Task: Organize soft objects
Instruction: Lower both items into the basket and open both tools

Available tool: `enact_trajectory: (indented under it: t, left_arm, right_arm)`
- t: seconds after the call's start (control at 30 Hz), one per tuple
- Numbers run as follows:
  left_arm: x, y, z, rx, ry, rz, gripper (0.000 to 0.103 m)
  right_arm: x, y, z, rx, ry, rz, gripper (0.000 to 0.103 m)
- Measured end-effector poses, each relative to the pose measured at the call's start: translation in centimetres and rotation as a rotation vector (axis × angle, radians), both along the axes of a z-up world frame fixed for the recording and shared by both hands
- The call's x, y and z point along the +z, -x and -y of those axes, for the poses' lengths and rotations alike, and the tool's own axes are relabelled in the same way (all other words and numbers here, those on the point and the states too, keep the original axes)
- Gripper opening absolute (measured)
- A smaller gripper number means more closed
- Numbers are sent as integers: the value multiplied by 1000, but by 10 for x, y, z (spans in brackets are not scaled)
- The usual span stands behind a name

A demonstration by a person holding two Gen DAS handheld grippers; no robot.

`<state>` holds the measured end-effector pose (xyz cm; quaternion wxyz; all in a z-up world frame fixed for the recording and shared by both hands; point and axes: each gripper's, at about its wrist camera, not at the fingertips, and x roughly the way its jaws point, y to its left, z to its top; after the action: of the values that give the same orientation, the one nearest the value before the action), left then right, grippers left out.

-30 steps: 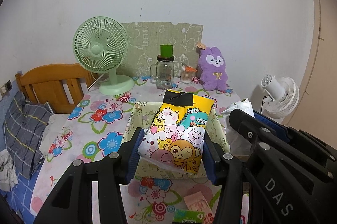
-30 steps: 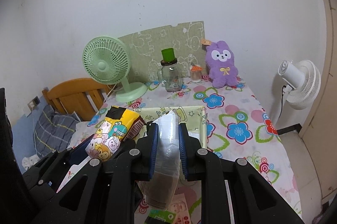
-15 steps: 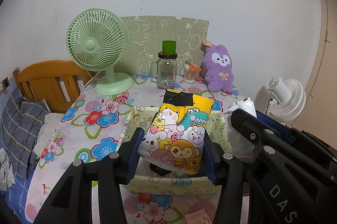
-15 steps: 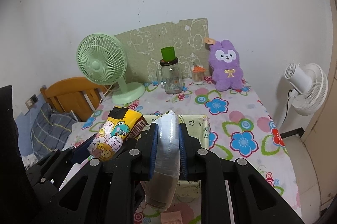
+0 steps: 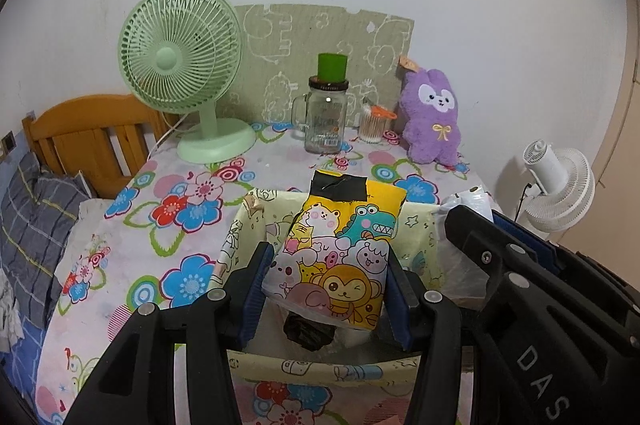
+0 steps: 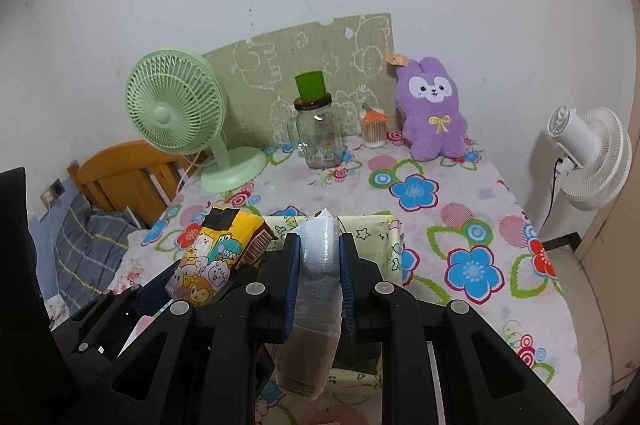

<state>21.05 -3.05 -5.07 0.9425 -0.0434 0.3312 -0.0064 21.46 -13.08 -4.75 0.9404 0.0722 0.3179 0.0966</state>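
Note:
My left gripper (image 5: 326, 273) is shut on a yellow cartoon-print pack (image 5: 340, 253) with a black taped top, holding it over the pale yellow fabric basket (image 5: 256, 213). A dark crumpled item (image 5: 306, 331) lies inside the basket below the pack. My right gripper (image 6: 320, 265) is shut on a clear plastic sleeve of stacked cups (image 6: 316, 289), also above the fabric basket (image 6: 390, 237). In the right wrist view the cartoon pack (image 6: 212, 257) shows at the left, next to the sleeve. A purple plush rabbit (image 5: 434, 119) sits at the table's far end.
On the floral tablecloth (image 5: 188, 209) stand a green desk fan (image 5: 180, 65), a glass mug with a green cup on it (image 5: 326, 117) and a small jar of swabs (image 5: 372, 123). A wooden bed frame (image 5: 88, 137) is left, a white floor fan (image 5: 560, 185) right.
Both grippers have moved forward and down over the basket with their loads. The basket's inside and the dark item in it have come into view.

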Motion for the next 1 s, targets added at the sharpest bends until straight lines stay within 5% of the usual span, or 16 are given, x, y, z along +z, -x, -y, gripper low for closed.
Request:
enact_trajectory:
  t: [0.43,0.53,0.77,1.0]
  left_arm:
    - [-25,-10,-15,41,-22,-80,58]
    - [-24,-10,-21,47,0,-71,73]
    - [-27,-14,-29,39,24,-77,86]
    - [-30,-13,-30,35,-3,-84,86]
  right_arm:
    - [-21,-23,-15,17,16,-47,22]
    - [-26,-27,-21,27,17,-58,22]
    - [-32,-36,-33,48,23,-74,22]
    - [-43,-44,-39,76,1,-122,22]
